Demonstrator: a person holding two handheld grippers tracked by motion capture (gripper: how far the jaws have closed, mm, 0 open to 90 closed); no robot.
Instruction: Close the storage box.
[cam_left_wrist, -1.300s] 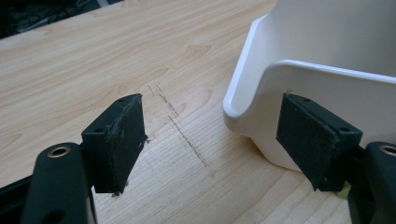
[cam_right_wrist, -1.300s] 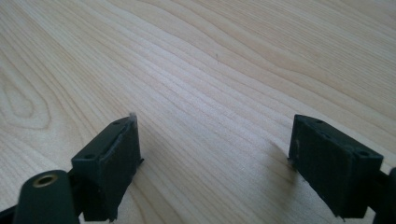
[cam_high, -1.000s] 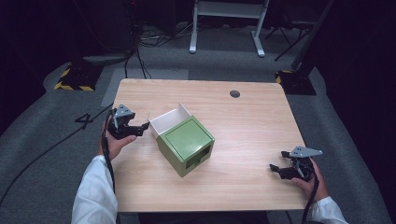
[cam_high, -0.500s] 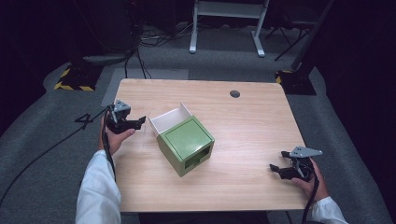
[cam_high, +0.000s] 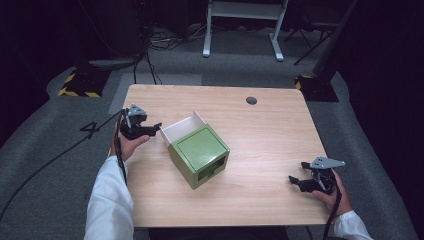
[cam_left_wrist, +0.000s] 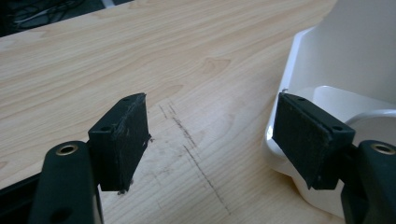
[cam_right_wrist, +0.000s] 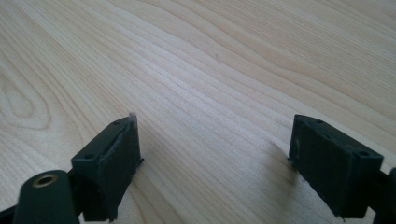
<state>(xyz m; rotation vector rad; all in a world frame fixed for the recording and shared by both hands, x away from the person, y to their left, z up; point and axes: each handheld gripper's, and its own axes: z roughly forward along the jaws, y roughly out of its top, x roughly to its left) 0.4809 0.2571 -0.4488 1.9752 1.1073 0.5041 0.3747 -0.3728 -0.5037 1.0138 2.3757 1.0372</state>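
Both jaws of the left gripper (cam_left_wrist: 212, 140) have just been closing, still open, beside the white drawer (cam_left_wrist: 345, 70), nothing between; right gripper (cam_right_wrist: 212, 163) open.

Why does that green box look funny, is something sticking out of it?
Yes. The green box sits crooked on the table, and its white drawer is pulled partway out toward the left tongs. Nothing looks spilled or broken.

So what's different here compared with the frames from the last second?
The left tongs have edged toward the white drawer sticking out of the green box, and their jaws have just been closing; the drawer's corner sits beside one jaw, with nothing gripped between them. The right tongs, box and drawer stayed where they were on the table.
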